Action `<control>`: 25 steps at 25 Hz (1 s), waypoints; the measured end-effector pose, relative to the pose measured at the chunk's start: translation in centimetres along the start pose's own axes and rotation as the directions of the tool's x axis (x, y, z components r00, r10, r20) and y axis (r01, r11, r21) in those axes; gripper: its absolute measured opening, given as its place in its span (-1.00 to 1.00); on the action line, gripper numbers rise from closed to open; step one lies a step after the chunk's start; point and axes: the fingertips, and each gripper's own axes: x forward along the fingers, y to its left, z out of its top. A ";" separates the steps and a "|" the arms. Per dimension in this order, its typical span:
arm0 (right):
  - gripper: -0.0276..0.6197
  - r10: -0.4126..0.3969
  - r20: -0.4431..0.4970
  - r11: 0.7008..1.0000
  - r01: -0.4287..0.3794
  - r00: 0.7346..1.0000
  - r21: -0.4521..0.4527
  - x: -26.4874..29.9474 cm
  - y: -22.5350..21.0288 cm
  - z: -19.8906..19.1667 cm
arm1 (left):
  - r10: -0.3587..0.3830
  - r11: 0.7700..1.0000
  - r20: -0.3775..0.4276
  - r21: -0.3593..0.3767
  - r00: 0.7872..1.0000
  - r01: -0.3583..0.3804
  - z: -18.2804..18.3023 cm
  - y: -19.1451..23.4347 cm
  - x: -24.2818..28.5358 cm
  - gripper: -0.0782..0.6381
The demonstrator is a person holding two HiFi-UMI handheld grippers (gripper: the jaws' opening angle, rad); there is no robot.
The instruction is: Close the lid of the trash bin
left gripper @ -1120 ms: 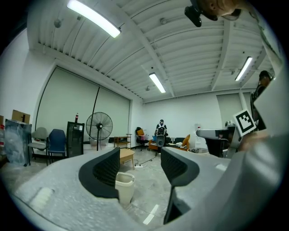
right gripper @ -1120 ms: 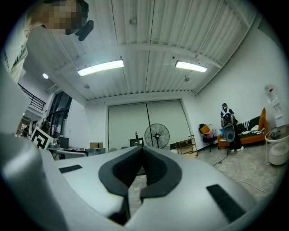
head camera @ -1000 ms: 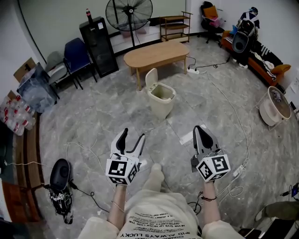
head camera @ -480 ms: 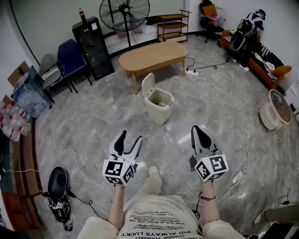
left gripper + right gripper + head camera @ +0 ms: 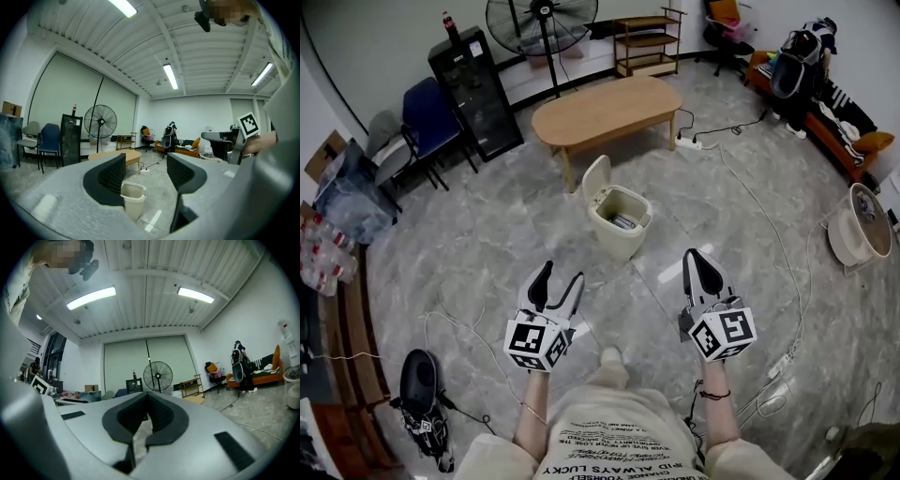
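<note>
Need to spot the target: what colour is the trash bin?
The trash bin is cream-beige, clearest in the head view.

The trash bin [image 5: 620,222] stands on the floor [image 5: 487,246] before the table [image 5: 605,108].

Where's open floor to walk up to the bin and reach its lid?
Bare floor runs from the left gripper and right gripper to the trash bin, and on its left toward the blue chair. The raised lid stands on that side. Crowded: the table close behind, a power strip with cables to the right.
</note>
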 end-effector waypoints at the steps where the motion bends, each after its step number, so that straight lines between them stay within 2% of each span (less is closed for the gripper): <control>1: -0.90 0.000 -0.006 1.000 0.000 1.000 0.004 0.9 -0.2 -0.3 | 0.000 1.000 -0.005 0.000 1.000 0.000 -0.1 0.5 0.7 -0.03; 7: -0.90 -0.015 -0.015 1.000 0.016 1.000 0.008 4.9 -2.1 -0.9 | -0.005 1.000 -0.018 0.009 1.000 0.006 0.1 3.1 5.0 -0.03; 12: -0.90 -0.035 -0.028 0.999 0.036 0.999 0.013 6.6 -3.4 -1.5 | -0.023 0.996 -0.050 0.087 0.998 0.028 -0.2 3.6 7.3 -0.03; 19: -0.90 -0.020 -0.064 0.999 0.022 0.998 0.028 10.1 -4.8 -3.0 | 0.005 0.999 -0.067 0.051 0.998 -0.001 -1.2 5.8 10.0 -0.03; 25: -0.90 -0.006 -0.110 0.999 0.010 0.994 0.038 15.5 -7.6 -4.6 | 0.020 1.000 -0.107 0.023 0.994 -0.018 -1.8 8.7 15.4 -0.03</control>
